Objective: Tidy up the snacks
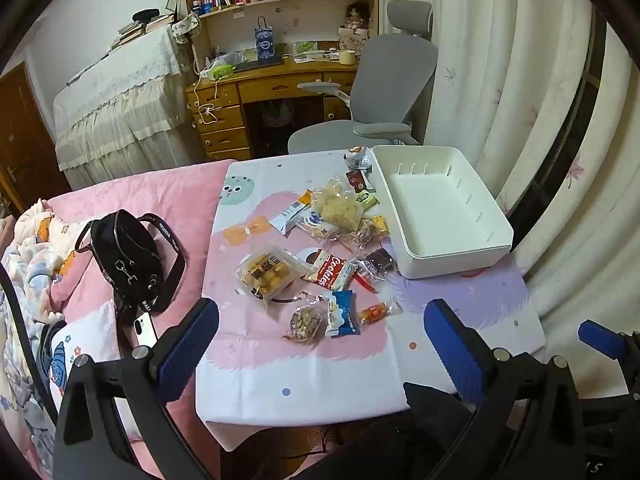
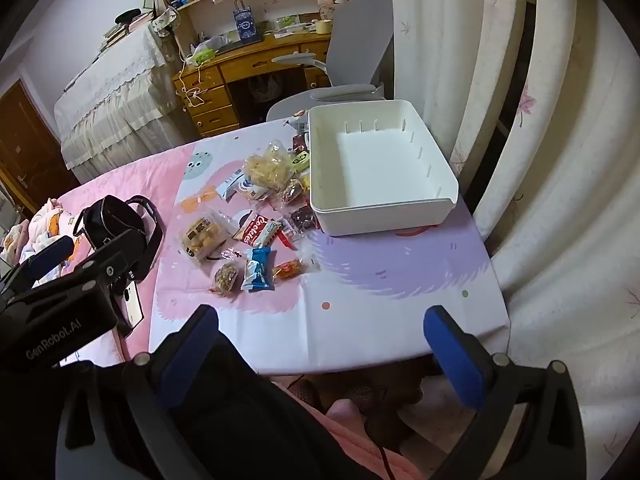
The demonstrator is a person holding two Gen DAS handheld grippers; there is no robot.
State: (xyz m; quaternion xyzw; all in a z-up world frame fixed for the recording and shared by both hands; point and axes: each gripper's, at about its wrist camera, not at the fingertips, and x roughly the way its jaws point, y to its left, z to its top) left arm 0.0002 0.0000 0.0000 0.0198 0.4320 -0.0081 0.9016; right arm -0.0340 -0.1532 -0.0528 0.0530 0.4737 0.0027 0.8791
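Both your left gripper and right gripper hang spread wide, empty. The snack packets lie scattered just beside the empty white bin. Start with the blue-wrapped packet, pinching its middle.

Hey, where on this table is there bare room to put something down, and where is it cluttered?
Free: the near strip of the tablecloth, between the snack pile and the table's front edge, and the purple patch in front of the white bin. The bin is empty too. Crowded: left of the bin, where the snacks lie.
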